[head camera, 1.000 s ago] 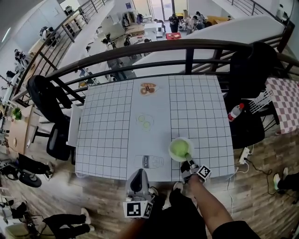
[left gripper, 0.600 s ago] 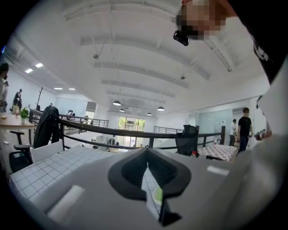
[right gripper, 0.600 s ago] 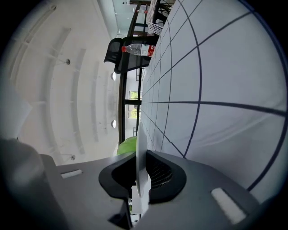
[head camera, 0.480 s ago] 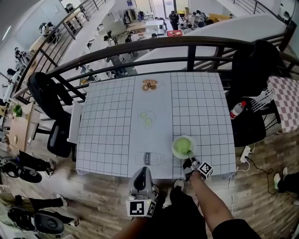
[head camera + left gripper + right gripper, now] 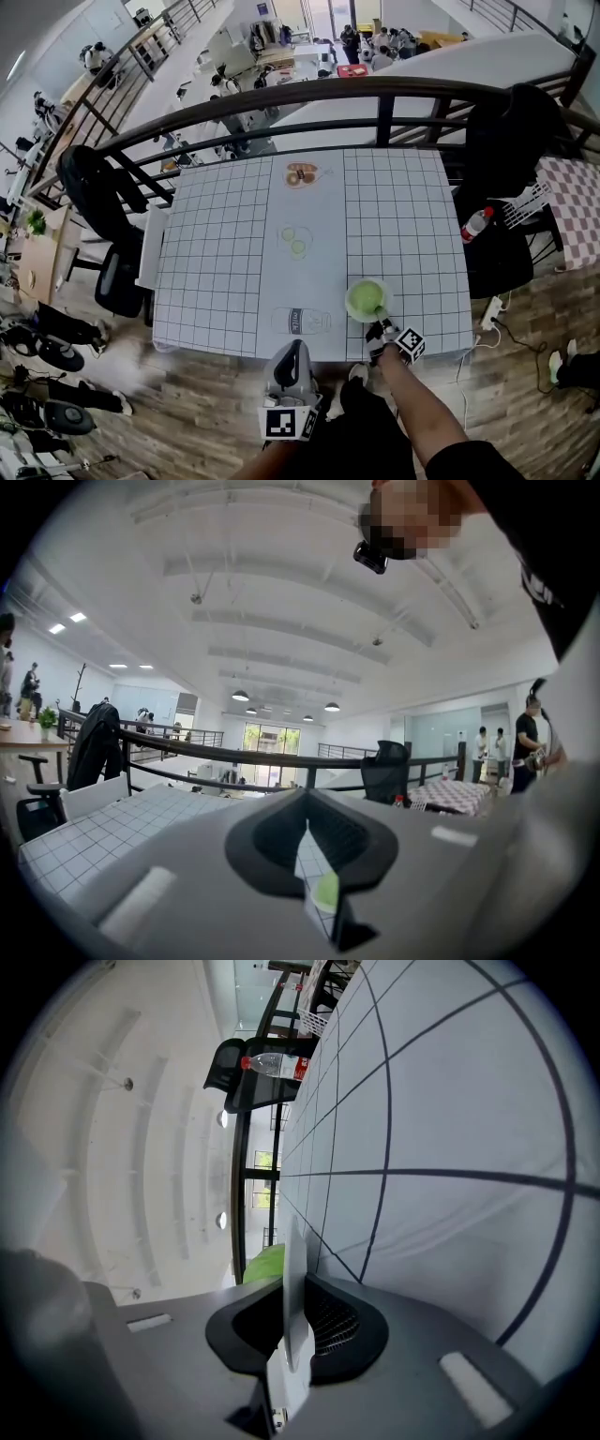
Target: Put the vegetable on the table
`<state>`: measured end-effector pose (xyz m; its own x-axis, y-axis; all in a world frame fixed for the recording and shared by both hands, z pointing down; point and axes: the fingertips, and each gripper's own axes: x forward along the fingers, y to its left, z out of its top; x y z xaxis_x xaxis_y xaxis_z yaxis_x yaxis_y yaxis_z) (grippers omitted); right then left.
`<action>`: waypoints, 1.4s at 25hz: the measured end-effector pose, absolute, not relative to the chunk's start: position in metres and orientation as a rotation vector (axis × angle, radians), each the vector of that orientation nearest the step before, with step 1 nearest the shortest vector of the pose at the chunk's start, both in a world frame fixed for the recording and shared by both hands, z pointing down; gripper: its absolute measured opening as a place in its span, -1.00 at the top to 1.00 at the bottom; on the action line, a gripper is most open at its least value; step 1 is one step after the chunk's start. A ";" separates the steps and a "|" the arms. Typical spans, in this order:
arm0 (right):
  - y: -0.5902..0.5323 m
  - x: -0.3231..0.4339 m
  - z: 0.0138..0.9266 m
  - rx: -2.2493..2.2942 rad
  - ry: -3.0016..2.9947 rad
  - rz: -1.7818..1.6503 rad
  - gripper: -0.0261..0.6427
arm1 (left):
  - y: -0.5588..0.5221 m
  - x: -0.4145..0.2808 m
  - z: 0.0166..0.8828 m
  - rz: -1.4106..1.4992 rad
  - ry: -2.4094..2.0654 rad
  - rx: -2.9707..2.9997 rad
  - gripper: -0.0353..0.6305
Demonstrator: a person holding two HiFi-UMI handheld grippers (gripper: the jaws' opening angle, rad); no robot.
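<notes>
My right gripper [image 5: 380, 326] was clamped on the near rim of the plate [image 5: 349, 298] holding the green vegetable [image 5: 367, 300], at about twelve o'clock from my fingers by the table's [image 5: 216, 244] front edge; my left gripper [image 5: 293, 348], pinched shut and empty, hung farther off at seven o'clock.

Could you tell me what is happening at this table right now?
A person stands at the gridded table with a gripper in each hand. The right gripper is clamped on the near rim of a white plate carrying a green vegetable, over the table's near right part. The left gripper hangs off the near edge, jaws together and empty.
</notes>
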<state>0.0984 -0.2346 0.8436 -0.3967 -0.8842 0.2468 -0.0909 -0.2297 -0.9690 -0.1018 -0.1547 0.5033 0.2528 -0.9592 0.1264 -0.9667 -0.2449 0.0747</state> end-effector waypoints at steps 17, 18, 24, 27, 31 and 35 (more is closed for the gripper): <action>-0.232 0.101 0.860 -1.332 1.300 -1.824 0.86 | -0.145 -0.074 0.505 0.055 -1.775 2.396 0.87; -0.231 0.101 0.861 -1.342 1.299 -1.831 0.86 | -0.145 -0.073 0.504 0.051 -1.773 2.400 0.87; -0.226 0.104 0.863 -1.448 1.262 -1.856 0.85 | -0.141 -0.071 0.502 0.042 -1.766 2.404 0.87; -0.225 0.106 0.863 -1.480 1.250 -1.857 0.83 | -0.140 -0.071 0.501 0.035 -1.761 2.409 0.87; -0.223 0.110 0.860 -1.505 1.234 -1.852 0.75 | -0.139 -0.069 0.499 0.027 -1.755 2.418 0.87; -0.217 0.114 0.857 -1.516 1.221 -1.864 0.70 | -0.138 -0.068 0.499 0.010 -1.747 2.424 0.87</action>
